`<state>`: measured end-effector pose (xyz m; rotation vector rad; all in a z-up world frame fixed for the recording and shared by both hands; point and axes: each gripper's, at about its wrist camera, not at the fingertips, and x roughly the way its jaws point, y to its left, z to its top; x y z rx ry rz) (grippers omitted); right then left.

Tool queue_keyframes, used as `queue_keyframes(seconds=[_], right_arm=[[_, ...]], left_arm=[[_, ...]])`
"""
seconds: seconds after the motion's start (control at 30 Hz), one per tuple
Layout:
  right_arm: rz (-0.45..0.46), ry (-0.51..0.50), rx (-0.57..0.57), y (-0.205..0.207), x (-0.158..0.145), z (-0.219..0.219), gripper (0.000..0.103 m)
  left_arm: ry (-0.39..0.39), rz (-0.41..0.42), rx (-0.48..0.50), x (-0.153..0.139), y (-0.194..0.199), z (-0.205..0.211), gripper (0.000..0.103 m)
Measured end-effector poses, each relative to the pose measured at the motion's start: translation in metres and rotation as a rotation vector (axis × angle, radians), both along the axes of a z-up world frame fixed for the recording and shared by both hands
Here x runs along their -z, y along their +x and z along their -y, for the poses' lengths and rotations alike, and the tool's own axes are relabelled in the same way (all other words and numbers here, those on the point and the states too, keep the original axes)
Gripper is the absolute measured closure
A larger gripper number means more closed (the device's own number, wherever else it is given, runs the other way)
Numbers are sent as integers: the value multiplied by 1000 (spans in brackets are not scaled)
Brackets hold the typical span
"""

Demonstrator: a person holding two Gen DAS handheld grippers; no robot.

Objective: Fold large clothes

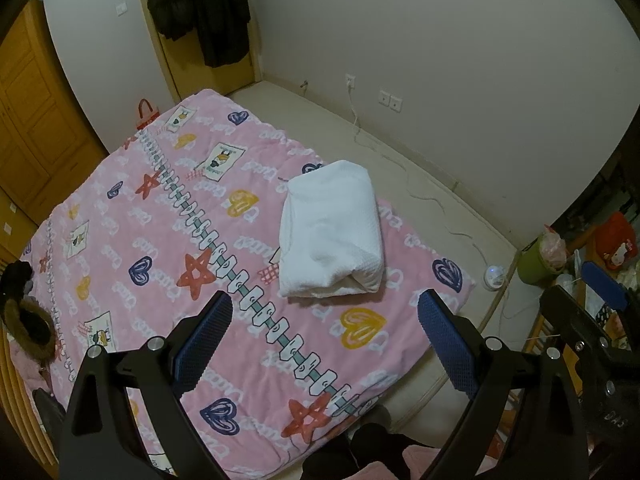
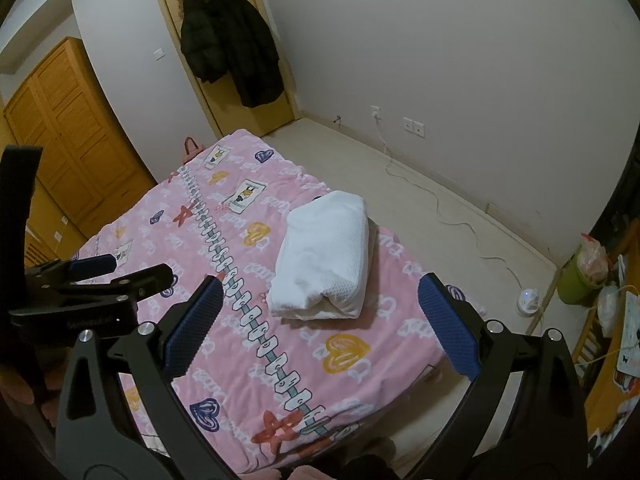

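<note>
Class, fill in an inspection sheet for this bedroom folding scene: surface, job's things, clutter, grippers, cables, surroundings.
Surface: pink patterned blanket spread over the bed.
Job's things: white garment lying folded on the blanket.
Clutter: dark fur-trimmed item at the bed's left edge.
Grippers: left gripper and right gripper open, empty, above the bed.
Cables: white cable trailing from the wall socket across the floor.
Surroundings: black coats on the door, wooden wardrobe, green bin.

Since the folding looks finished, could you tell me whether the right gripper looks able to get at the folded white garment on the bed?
Probably yes. The right gripper is open and empty, and the folded white garment lies alone on the pink blanket, straight ahead between its fingers, with nothing in between.
</note>
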<state>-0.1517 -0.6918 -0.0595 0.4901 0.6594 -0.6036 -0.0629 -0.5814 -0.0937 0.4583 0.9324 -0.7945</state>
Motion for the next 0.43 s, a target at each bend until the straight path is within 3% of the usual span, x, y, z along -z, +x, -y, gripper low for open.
queue_keyframes(seconds=[0.43], right_arm=[[2, 4, 1, -4, -1, -4, 7]], left_arm=[[-8, -3, -3, -7, 0, 0, 12]])
